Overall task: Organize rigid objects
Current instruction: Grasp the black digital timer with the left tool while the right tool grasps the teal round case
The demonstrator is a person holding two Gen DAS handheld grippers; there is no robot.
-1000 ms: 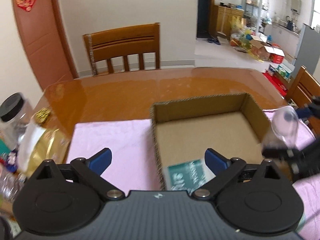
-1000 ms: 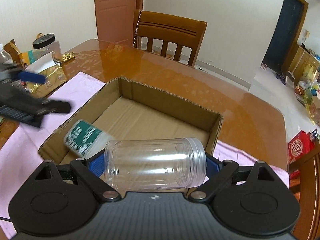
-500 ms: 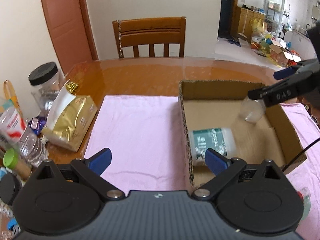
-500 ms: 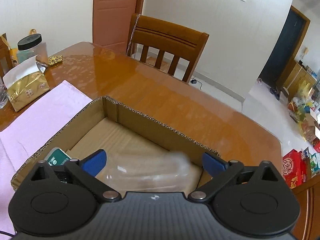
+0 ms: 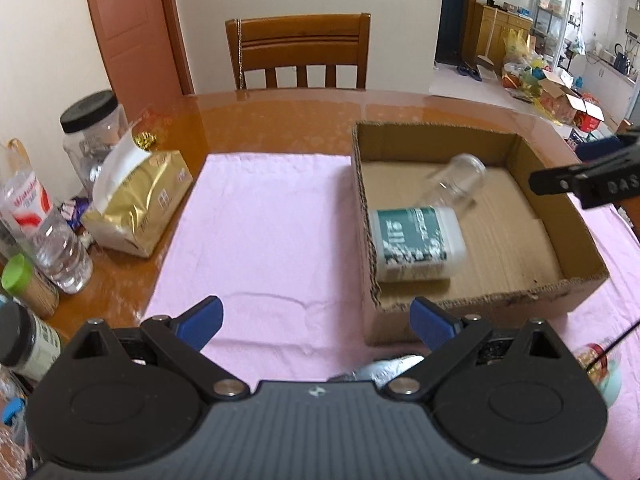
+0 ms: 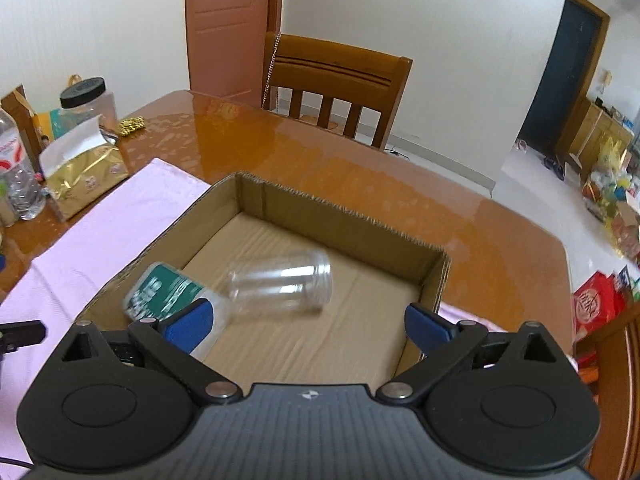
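A clear plastic jar [image 6: 282,286] lies on its side inside the cardboard box [image 6: 344,216], its base end against a white container with a green label [image 6: 168,290]. Both also show in the left wrist view: the clear jar [image 5: 454,186] and the green-labelled container [image 5: 414,242] in the box [image 5: 496,294]. My right gripper [image 6: 308,322] stands open above the box's near edge, nothing between its fingers. My left gripper [image 5: 316,320] is open over the pink cloth [image 5: 260,232], beside the box's left wall. The right gripper's fingers [image 5: 576,178] reach in from the right edge.
On the left of the table stand a gold bag [image 5: 138,204], a black-lidded jar [image 5: 94,132], a water bottle [image 5: 44,232] and several smaller containers. A wooden chair [image 5: 298,54] stands behind the table. A red-patterned item [image 5: 598,364] lies near the box's near right corner.
The right gripper opened and let go of the clear jar, which dropped into the box and came to rest against the green-labelled container. The left gripper swung left, from the box onto the cloth.
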